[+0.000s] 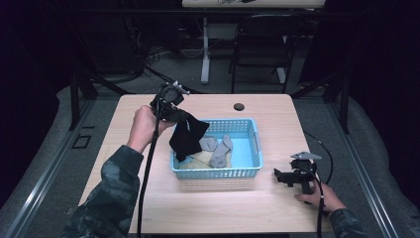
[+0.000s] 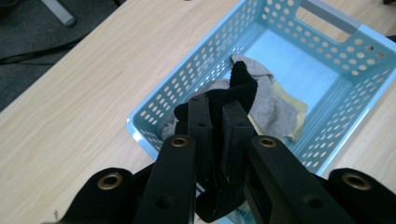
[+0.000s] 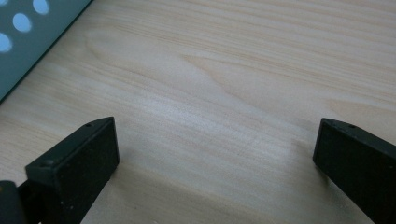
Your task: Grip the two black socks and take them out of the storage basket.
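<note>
- Your left gripper [image 1: 174,115] pinches the black sock [image 1: 186,138]; long axis vertical, lower end draping into the blue basket [image 1: 257,148].
- Your right gripper [image 1: 280,174], beside the basket: jaws spread.
- Sock's toe hidden.

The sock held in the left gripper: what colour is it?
Black sock, clearest in the left gripper view.

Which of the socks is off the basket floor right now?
The black sock: it hangs clamped in the left gripper over the blue basket. The grey socks lie loose on the basket floor.
</note>
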Motion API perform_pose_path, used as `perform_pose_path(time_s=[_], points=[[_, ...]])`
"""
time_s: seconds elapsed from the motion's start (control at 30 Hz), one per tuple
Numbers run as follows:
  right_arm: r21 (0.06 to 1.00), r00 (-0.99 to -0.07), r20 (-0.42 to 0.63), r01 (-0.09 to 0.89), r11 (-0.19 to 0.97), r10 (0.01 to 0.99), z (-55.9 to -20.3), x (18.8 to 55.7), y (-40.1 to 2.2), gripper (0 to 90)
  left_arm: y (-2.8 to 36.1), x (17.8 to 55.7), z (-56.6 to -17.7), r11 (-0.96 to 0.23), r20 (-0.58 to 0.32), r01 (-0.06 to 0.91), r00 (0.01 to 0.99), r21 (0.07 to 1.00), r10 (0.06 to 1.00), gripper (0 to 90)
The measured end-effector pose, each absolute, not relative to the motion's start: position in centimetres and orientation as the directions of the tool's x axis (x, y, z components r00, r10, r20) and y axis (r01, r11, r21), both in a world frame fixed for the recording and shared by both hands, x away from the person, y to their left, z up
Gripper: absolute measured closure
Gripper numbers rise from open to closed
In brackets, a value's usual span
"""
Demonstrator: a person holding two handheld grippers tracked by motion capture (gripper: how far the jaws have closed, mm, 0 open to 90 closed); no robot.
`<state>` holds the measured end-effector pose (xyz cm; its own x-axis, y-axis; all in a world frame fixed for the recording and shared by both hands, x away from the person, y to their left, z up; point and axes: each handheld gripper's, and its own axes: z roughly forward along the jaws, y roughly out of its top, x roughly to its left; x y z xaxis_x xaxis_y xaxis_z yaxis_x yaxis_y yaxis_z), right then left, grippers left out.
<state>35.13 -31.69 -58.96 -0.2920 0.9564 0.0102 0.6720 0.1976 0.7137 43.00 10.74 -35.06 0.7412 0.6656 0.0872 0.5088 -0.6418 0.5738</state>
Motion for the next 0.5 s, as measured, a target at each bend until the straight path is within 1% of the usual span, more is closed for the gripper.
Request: perform_pose_path(time_s=[0.23,0.5], points=[[0.713,-0.292,0.010,0.672,0.198,0.956,-59.0,35.1,-31.7,0.0,12.6,42.2,-32.8,-0.611,0.096,0.502,0.720,0.612,0.687,84.3],[0.714,-0.292,0.010,0.672,0.197,0.956,-59.0,35.1,-31.7,0.0,14.7,41.8,-31.8,-0.585,0.096,0.511,0.696,0.629,0.712,84.4]])
